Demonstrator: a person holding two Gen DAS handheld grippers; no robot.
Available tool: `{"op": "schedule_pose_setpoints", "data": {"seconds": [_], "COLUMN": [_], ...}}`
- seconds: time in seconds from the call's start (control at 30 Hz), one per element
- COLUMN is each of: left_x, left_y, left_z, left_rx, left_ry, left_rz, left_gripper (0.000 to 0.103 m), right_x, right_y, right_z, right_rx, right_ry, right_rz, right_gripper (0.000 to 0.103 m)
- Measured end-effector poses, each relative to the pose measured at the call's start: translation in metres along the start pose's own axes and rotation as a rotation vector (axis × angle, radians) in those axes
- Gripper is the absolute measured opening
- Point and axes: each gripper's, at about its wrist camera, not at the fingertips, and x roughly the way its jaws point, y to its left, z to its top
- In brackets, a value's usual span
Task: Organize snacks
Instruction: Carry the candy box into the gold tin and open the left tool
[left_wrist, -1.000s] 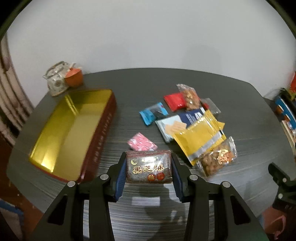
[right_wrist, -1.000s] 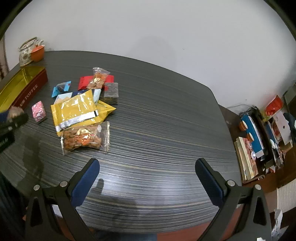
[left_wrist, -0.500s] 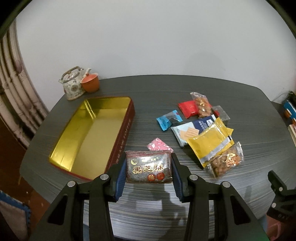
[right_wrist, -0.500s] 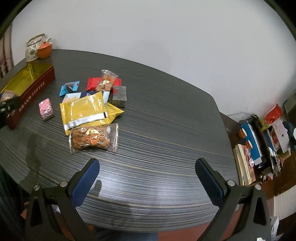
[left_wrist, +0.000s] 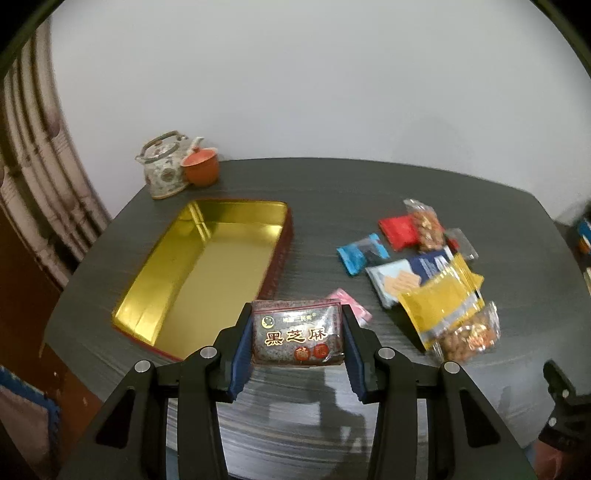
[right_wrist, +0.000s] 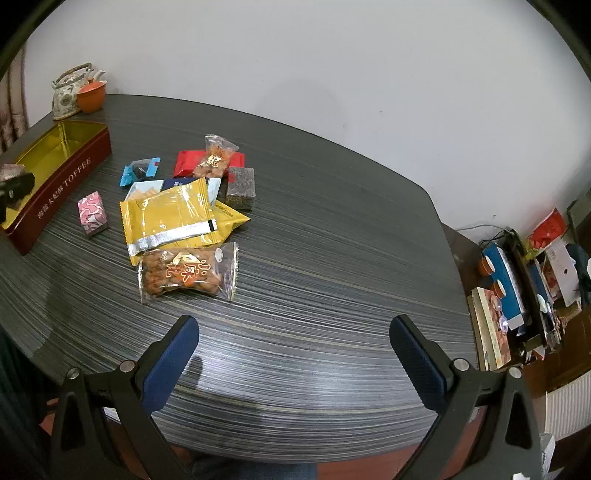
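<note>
The left gripper (left_wrist: 297, 338) has its blue-padded fingers (left_wrist: 242, 341) clamped on the two short ends of a black sesame snack pack (left_wrist: 297, 338), held above the near edge of the counter (left_wrist: 332, 192). The pack is a flat dark rectangle in glossy wrap with gold characters and two small red seals; its long axis runs left to right across the fingers, printed face toward the camera, text upright.

Just beyond and to the left lies one open tin (left_wrist: 207, 266), gold inside and dark red outside, its long axis running away from the gripper and slightly rightward. A pink patterned packet (right_wrist: 92, 212) sits on the counter between the tin and the pile.

The right gripper (right_wrist: 293, 365) hovers over bare counter with its fingers (right_wrist: 171, 363) spread wide, gripping nothing. Ahead of it the loose snacks lie clustered: two clear bags of orange nuts, the nearer one (right_wrist: 186, 273) lying crosswise and the farther one (right_wrist: 216, 160) on a red pouch (right_wrist: 184, 162); two yellow bags, one (right_wrist: 170, 218) overlapping the other; one blue candy (right_wrist: 140, 171); one dark sesame block (right_wrist: 241, 186); one pale blue cracker pack (left_wrist: 393, 282).

One teapot (left_wrist: 162, 170) and one orange cup (left_wrist: 200, 166) stand touching at the far left corner.
</note>
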Motion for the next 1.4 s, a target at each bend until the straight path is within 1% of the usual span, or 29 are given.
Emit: {"op": "schedule_pose_setpoints", "data": {"seconds": [0.07,0.2,0.3,0.37,0.47,0.57,0.83,0.9,1.1,1.33,1.4], "left_x": [0.0,0.004,0.012,0.017,0.028,0.041,0.083,0.095,0.108,0.123,0.127], "left_y": [0.011,0.046,0.07,0.086,0.103,0.118,0.126,0.128,0.132,0.135,0.136], "left_z": [0.007,0.029,0.045,0.055,0.067,0.074,0.084,0.085,0.092,0.094,0.092], "left_rx": [-0.022,-0.074,-0.075,-0.088,-0.109,-0.149,-0.164,-0.176,-0.189,-0.168,-0.177], "left_ry": [-0.012,-0.024,-0.033,-0.034,-0.023,0.005,0.101,0.137,0.178,0.225,0.248], "left_rz": [0.009,0.032,0.083,0.102,0.13,0.129,0.147,0.137,0.152,0.178,0.163], "left_gripper": [0.044,0.044,0.044,0.044,0.044,0.044,0.044,0.044,0.044,0.045,0.045], "right_x": [0.0,0.002,0.004,0.005,0.006,0.008,0.01,0.012,0.015,0.015,0.016], "right_y": [0.0,0.001,0.001,0.001,0.001,0.001,0.003,0.003,0.002,0.008,0.008], "right_z": [0.0,-0.001,-0.002,-0.002,-0.002,-0.003,-0.003,-0.003,-0.004,-0.004,-0.005], "right_rx": [0.002,-0.012,-0.012,-0.015,-0.011,-0.012,-0.022,-0.023,-0.018,-0.04,-0.04], "right_ry": [0.001,0.008,0.013,0.015,0.016,0.023,0.03,0.036,0.043,0.045,0.048], "right_rz": [0.001,-0.002,-0.001,-0.005,-0.001,0.009,0.012,0.009,0.019,0.022,0.022], "right_gripper": [0.102,0.102,0.102,0.102,0.102,0.102,0.102,0.102,0.102,0.102,0.102]}}
